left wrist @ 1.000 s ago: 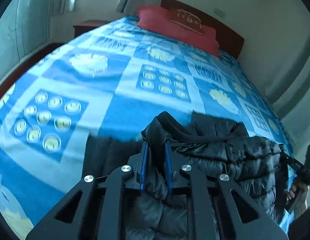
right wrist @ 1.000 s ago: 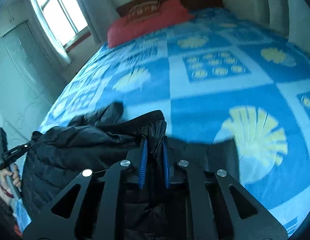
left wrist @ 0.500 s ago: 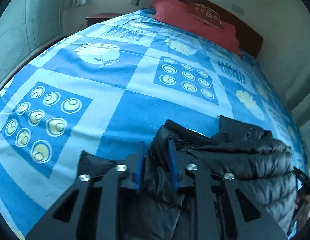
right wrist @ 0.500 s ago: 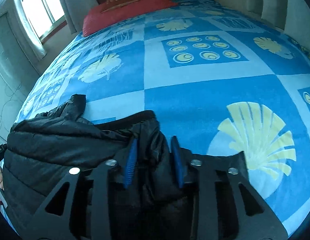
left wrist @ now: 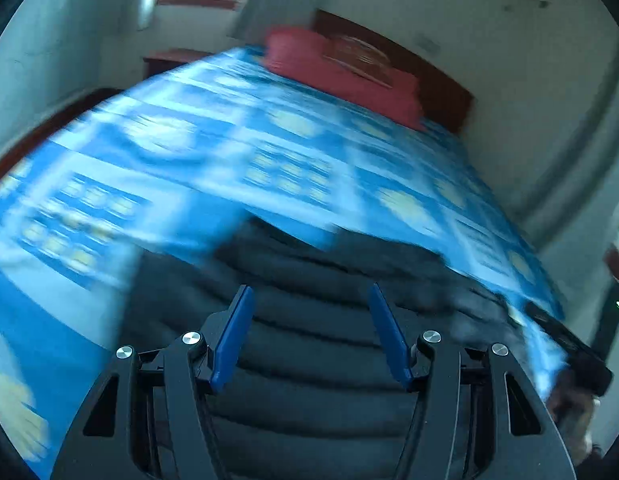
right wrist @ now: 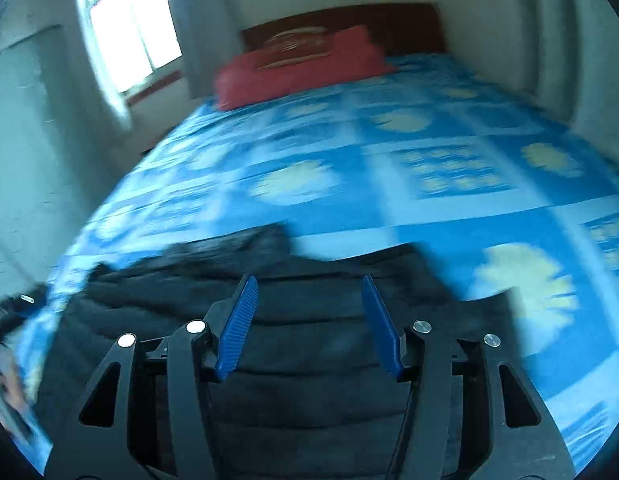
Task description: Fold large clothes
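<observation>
On my left camera, the left gripper [left wrist: 309, 294] has its blue fingers [left wrist: 234, 334] spread wide apart with nothing between them. Below and ahead of it the black puffer jacket [left wrist: 309, 344] lies on the bed [left wrist: 169, 168], its quilted ridges running across the view under the fingers. I cannot tell whether the fingertips touch the fabric or sit just above it; the view is smeared by motion. The jacket lies at the near end of the blue patterned bedspread, with open bedspread beyond it up to the red pillow [left wrist: 341, 76] against the dark headboard [left wrist: 441, 96]. At the far right edge I can make out the other tool [left wrist: 569, 344] and a hand beneath it, both blurred.

On my right camera, the right gripper [right wrist: 307, 284] is likewise wide open, blue fingers [right wrist: 379, 324] apart and nothing held. The jacket [right wrist: 309, 340] spreads under it and off to the left, a dark lobe reaching up toward the middle of the bed [right wrist: 429, 184]. Farther on are the pillow [right wrist: 301, 68] and headboard [right wrist: 349, 20], with a bright window [right wrist: 129, 36] on the left wall. At the left edge a hand [right wrist: 5, 388] shows, too blurred to read.
</observation>
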`<state>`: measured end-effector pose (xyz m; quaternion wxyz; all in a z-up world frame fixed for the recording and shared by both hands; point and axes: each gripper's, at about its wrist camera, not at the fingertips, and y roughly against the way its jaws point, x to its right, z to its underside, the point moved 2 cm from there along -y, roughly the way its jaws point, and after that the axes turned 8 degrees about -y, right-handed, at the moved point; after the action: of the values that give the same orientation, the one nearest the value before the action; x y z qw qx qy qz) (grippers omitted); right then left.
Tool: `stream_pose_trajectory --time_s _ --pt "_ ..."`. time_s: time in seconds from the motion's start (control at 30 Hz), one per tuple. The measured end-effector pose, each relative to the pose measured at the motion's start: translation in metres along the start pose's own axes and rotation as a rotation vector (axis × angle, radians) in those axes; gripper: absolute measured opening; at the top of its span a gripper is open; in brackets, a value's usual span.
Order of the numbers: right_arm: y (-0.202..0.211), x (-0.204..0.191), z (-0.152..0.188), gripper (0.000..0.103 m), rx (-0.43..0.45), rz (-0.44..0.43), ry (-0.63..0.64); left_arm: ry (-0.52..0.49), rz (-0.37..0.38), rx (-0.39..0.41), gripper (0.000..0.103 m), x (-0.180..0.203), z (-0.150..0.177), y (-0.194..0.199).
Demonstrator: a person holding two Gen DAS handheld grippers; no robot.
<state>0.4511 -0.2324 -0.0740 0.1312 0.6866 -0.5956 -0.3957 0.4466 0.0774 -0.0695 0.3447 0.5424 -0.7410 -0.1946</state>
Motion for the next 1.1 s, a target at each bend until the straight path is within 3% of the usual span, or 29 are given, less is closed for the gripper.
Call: stream_pose_trajectory --time_s 0.07,0.13,0.23,0.3,0.47,0.57,0.63,0.67,0.7,0.8,0.9,0.97,1.1 --pt "-0.016 -0.019 0.013 0.051 -0.044 -0.05 0.021 0.006 0.056 -0.04 0.06 0.024 0.012 -0.02" --pt "-0.034 -0.035 0.028 0.05 -0.087 -0.049 0.046 0.01 0.059 -0.065 0.059 0.034 0.023 -0.036" --pt "-0.065 -0.042 0.047 0.05 -0.159 0.007 0.056 -0.07 -0.028 -0.084 0.059 0.046 0.034 -0.058" --pt "-0.074 -0.044 0.049 0.051 -0.163 0.027 0.072 -0.105 -0.051 -0.101 0.059 0.046 0.035 -0.068" --pt "-0.037 -0.032 0.046 0.05 -0.11 -0.003 0.016 -0.063 -0.036 -0.058 0.059 0.036 0.035 -0.035" --pt "-0.008 -0.014 0.058 0.05 -0.038 0.078 0.043 -0.017 -0.07 0.007 0.059 0.018 0.048 -0.003" --pt "-0.011 0.003 0.071 0.05 -0.042 0.176 0.048 0.035 -0.084 -0.006 0.058 0.0 0.058 -0.003" --pt "-0.015 0.008 0.074 0.05 -0.053 0.174 0.043 0.039 -0.081 -0.025 0.051 -0.007 0.063 -0.009" --pt "-0.021 0.012 0.078 0.05 -0.056 0.16 0.038 0.026 -0.094 -0.033 0.045 -0.009 0.067 -0.015" --pt "-0.018 0.009 0.077 0.05 -0.061 0.173 0.05 0.01 -0.108 -0.027 0.045 -0.007 0.067 -0.015" --pt "0.009 0.01 0.084 0.05 -0.046 0.168 0.03 0.052 -0.079 -0.003 0.045 -0.01 0.074 0.016" --pt "0.024 0.019 0.095 0.051 0.002 0.21 0.034 0.048 -0.094 0.015 0.045 -0.012 0.083 0.029" --pt "0.009 0.027 0.112 0.051 -0.028 0.252 0.09 -0.03 -0.125 -0.034 0.045 -0.014 0.098 0.012"
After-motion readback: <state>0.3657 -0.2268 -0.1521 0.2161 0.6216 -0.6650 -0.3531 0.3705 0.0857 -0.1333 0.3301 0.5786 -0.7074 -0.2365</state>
